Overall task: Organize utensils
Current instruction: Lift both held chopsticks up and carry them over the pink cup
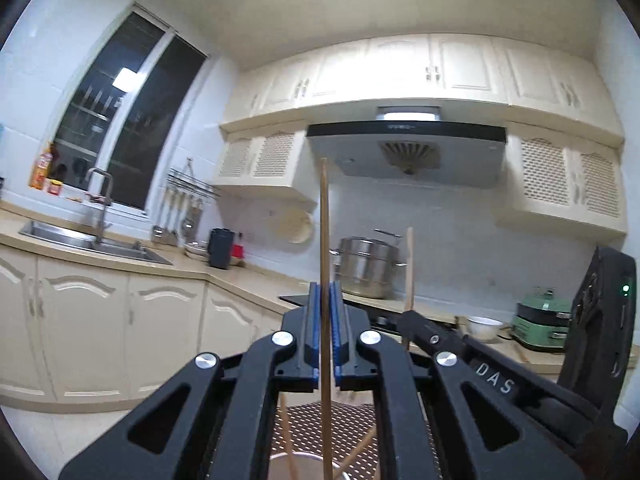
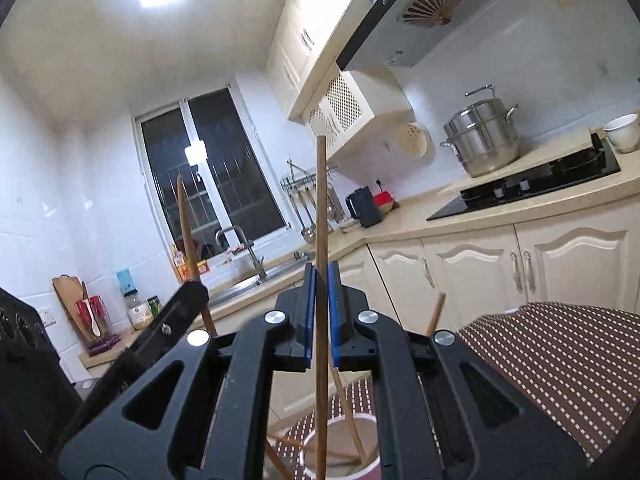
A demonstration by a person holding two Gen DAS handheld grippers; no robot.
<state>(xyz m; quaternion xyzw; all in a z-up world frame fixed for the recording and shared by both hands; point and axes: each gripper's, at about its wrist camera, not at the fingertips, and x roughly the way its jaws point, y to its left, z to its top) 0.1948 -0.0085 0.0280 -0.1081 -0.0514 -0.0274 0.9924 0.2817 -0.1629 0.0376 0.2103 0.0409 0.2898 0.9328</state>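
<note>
Left gripper (image 1: 325, 292): blue-padded jaws closed on a single wooden chopstick (image 1: 325, 248), held upright. The stick rises well above the fingertips and runs down between the linkage arms toward a cup (image 1: 298, 466) directly below. Other loose chopsticks (image 1: 289, 440) lean at angles in that cup, which stands on a brown dotted mat (image 1: 352, 424). In the left wrist view the right gripper's body appears at the right edge, its own chopstick standing near the steel steamer pot (image 1: 366, 266) in the background.

Right gripper (image 2: 322, 280): jaws likewise closed on a second chopstick (image 2: 320, 220) — upright, its lower end reaching down to the white cup with a pink rim (image 2: 360, 460). Several chopsticks lean inside that cup. To the right, the dotted mat (image 2: 560, 360) covers a raised surface. The black stove top (image 2: 540, 190) lies on the counter beyond — well apart from both tools.
</note>
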